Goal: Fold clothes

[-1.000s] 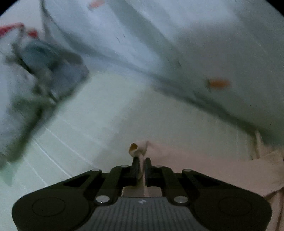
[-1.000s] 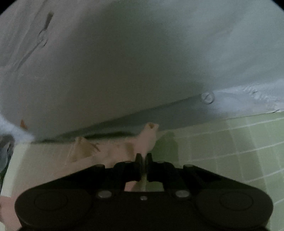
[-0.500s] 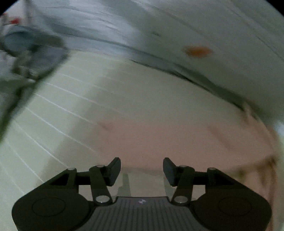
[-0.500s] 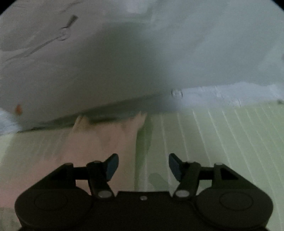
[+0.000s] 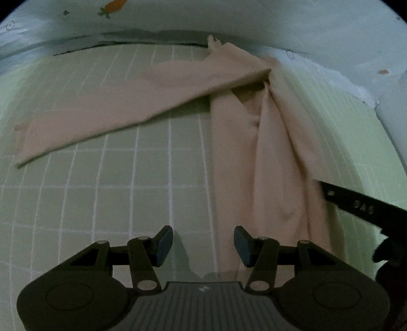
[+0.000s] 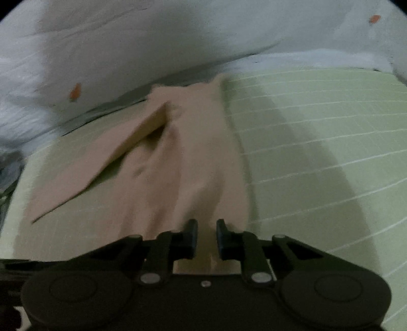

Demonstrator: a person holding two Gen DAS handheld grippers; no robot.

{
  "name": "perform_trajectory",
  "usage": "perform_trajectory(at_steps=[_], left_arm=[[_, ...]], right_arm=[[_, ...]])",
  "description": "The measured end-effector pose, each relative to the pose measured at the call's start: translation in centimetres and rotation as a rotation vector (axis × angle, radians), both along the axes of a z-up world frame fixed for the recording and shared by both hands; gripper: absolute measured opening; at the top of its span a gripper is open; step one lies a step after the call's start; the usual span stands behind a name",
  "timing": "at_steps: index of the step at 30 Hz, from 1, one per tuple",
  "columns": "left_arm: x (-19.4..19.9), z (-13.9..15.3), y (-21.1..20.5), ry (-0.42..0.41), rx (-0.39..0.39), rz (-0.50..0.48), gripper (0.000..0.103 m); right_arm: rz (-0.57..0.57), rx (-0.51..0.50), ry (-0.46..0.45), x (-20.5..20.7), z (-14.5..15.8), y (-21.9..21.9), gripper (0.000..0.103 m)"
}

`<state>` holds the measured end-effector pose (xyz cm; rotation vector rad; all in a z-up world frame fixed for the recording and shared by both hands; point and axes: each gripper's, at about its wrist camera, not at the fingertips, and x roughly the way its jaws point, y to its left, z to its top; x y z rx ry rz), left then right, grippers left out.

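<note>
A pale pink garment [image 5: 254, 152] lies on the green checked sheet [image 5: 101, 203]. One long part runs out to the left, the other runs down toward me. My left gripper [image 5: 203, 242] stands open just over the near end of that second part, whose left edge lies between the fingers. In the right wrist view the same garment [image 6: 183, 165] stretches away from my right gripper [image 6: 206, 236]. Its jaws are closing, a narrow gap is left, and pink cloth shows in that gap. A black part of the right gripper [image 5: 356, 206] shows at the garment's right edge.
White bedding with small carrot prints [image 5: 229, 15] is heaped along the far edge of the sheet, and it fills the top of the right wrist view [image 6: 152, 38]. Bare green sheet [image 6: 318, 152] spreads to the right of the garment. A dark heap [image 6: 10, 163] sits at the far left.
Both grippers let go of the garment's far end and drew back toward its near end. The left stayed open; the right opened wide and has narrowed again over the cloth.
</note>
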<state>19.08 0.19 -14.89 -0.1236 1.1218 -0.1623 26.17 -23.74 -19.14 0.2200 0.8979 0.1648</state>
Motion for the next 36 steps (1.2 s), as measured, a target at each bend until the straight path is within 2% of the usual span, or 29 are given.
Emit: perform_trajectory(at_steps=[3, 6, 9, 12, 16, 19, 22, 23, 24, 26, 30, 36], left_arm=[[-1.3, 0.6, 1.0, -0.014, 0.009, 0.025, 0.055], [-1.8, 1.3, 2.8, -0.027, 0.013, 0.084, 0.055], [-2.2, 1.8, 5.1, -0.033, 0.013, 0.156, 0.055], [-2.7, 1.7, 7.0, -0.027, 0.018, 0.229, 0.056], [-2.8, 0.8, 9.8, 0.018, -0.001, 0.341, 0.06], [-2.7, 0.5, 11.4, 0.024, 0.022, 0.394, 0.064], [-2.5, 0.4, 13.1, 0.017, 0.05, 0.445, 0.069], [-2.4, 0.3, 13.7, 0.016, 0.054, 0.462, 0.071], [-2.1, 0.2, 14.3, 0.015, 0.058, 0.477, 0.071], [-1.6, 0.1, 15.5, 0.013, 0.068, 0.503, 0.072], [-0.1, 0.0, 17.8, 0.002, 0.087, 0.534, 0.073], [2.9, -0.5, 19.9, -0.024, 0.085, 0.568, 0.077]], right_arm=[[0.099, 0.004, 0.012, -1.0, -0.1, 2.7, 0.021], [0.15, 0.0, -0.005, -2.0, 0.4, 4.2, 0.024], [0.076, 0.044, -0.032, -2.9, 1.4, 2.9, 0.023], [0.0, -0.047, 0.001, -3.4, 1.3, 2.2, 0.023], [0.048, -0.131, 0.075, -4.9, -0.1, 2.9, 0.024], [0.134, -0.219, 0.077, -6.0, 0.2, 4.6, 0.032], [0.152, -0.253, 0.078, -6.3, 0.4, 5.1, 0.038], [0.143, -0.263, 0.075, -6.3, 0.5, 5.1, 0.047], [0.129, -0.277, 0.068, -6.2, 0.6, 5.1, 0.065], [0.082, -0.304, 0.048, -6.0, 0.9, 4.7, 0.082], [0.008, -0.313, 0.067, -4.8, 0.9, 3.7, 0.083], [-0.032, -0.327, 0.123, -3.3, -0.3, 3.0, 0.091]])
